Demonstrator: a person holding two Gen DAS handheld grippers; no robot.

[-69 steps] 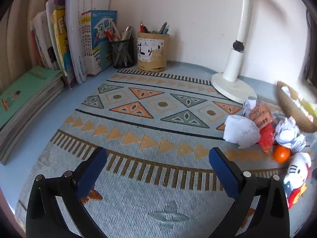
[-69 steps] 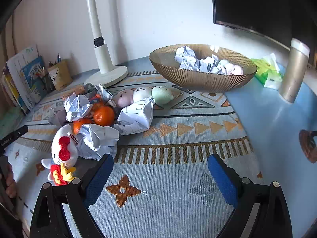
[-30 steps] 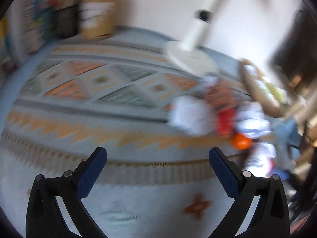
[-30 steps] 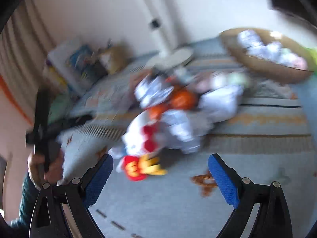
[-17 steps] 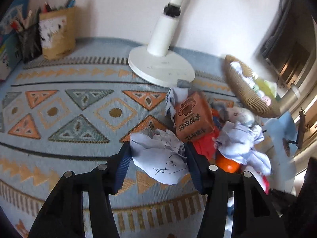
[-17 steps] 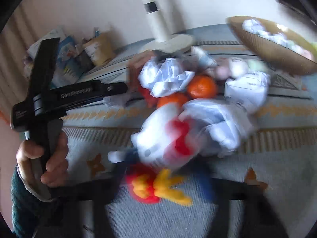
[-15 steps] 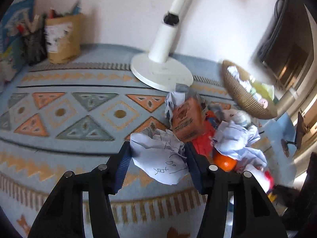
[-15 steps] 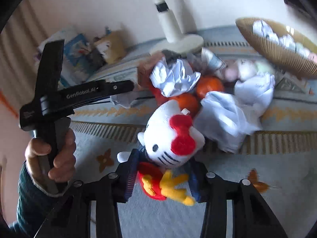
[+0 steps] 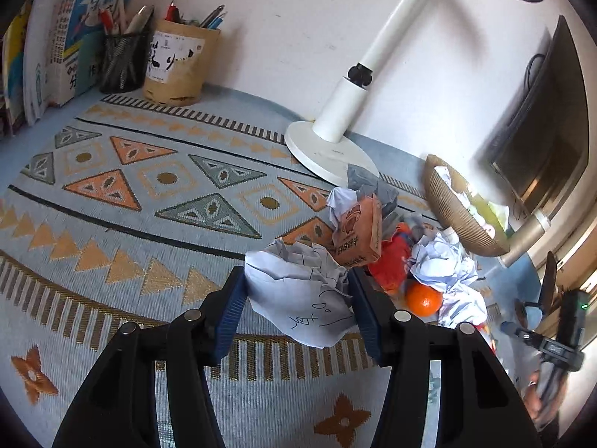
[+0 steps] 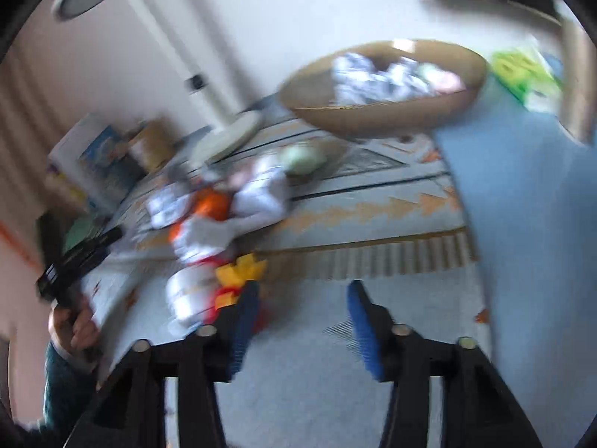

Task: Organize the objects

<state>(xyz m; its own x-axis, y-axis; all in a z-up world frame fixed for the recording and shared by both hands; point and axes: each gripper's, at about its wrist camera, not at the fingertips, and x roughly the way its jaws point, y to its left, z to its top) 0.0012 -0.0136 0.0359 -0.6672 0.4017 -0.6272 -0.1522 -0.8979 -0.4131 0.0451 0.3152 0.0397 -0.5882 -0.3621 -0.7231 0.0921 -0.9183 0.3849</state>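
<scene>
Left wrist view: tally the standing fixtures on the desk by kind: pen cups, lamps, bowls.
Pen cups: 2 (black mesh cup, tan cup)
Desk lamps: 1 (white desk lamp)
Bowls: 1 (wicker bowl)
Total: 4

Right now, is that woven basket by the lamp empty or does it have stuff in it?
Not empty. The woven basket holds crumpled paper balls and a pale pink item; the blur hides what that is.

Blue book cover with large "学霸", crumpled paper with handwritten scrawl, illegible
</scene>
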